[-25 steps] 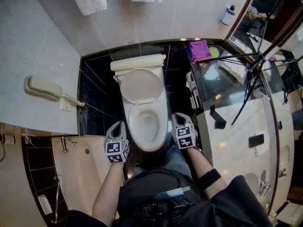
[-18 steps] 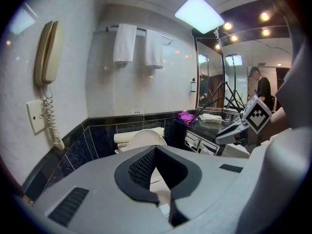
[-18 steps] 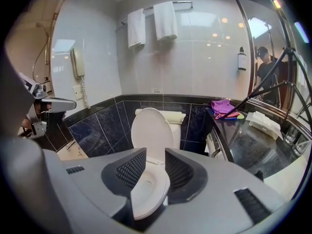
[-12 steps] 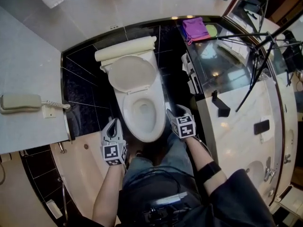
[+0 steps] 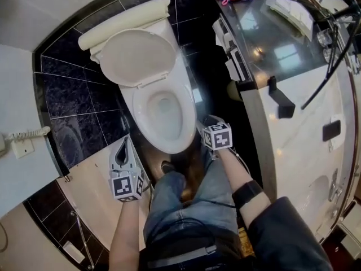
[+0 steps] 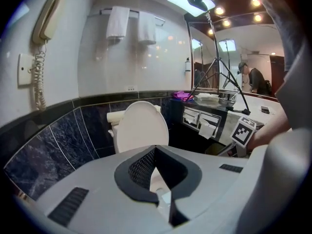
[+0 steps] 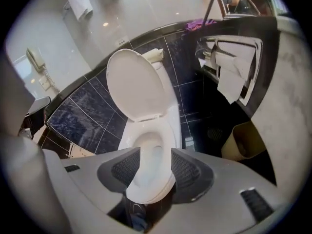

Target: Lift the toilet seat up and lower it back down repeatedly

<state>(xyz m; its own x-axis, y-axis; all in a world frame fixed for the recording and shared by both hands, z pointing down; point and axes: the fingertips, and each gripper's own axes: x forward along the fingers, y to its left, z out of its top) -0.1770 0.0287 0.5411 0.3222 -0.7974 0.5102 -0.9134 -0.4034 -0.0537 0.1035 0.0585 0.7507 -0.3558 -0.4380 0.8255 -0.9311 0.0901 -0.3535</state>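
Over the toilet bowl [image 5: 131, 103], seat up, a gripper on each side.
Toilet seat [image 5: 138, 56] stands raised against the cistern [image 5: 121, 21]. The right gripper [image 7: 156, 153] has just been opening; its fingers are spread, empty, near the bowl's front. The left gripper [image 6: 155, 149] has its fingers pressed together, empty.

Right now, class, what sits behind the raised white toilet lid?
Behind the raised white toilet lid, the cream cistern shows along its top edge, against dark marbled wall tiles. The lid covers the cistern's front.
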